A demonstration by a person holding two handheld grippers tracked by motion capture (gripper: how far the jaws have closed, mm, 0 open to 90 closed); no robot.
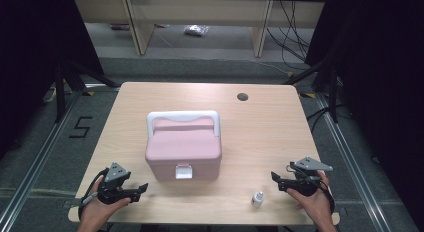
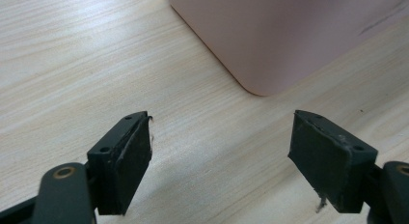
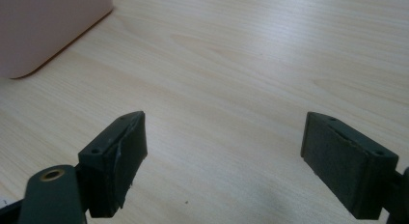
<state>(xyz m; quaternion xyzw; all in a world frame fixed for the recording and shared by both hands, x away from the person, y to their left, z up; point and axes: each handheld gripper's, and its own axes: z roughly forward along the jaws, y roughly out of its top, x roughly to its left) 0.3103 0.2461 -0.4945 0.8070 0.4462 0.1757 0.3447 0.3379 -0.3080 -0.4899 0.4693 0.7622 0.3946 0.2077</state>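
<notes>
We see the wooden table [image 1: 265, 127] carrying a pink box [image 1: 183, 152] with a white handle and a white front latch, shut, at the middle of the surface, a little toward the near edge. Our left gripper [image 1: 140, 190] sits by the near left corner, jaws spread wide with nothing between them, aimed at the box's lower corner [image 2: 289, 35]. Our right gripper [image 1: 278, 180] rests by the near right corner, jaws likewise wide and empty. A small white bottle [image 1: 258, 198] stands upright at the near edge, just left of the right gripper.

A closed pink box [image 1: 183, 151] sits mid-table between both claws, a small white bottle [image 1: 258, 198] nearby.
</notes>
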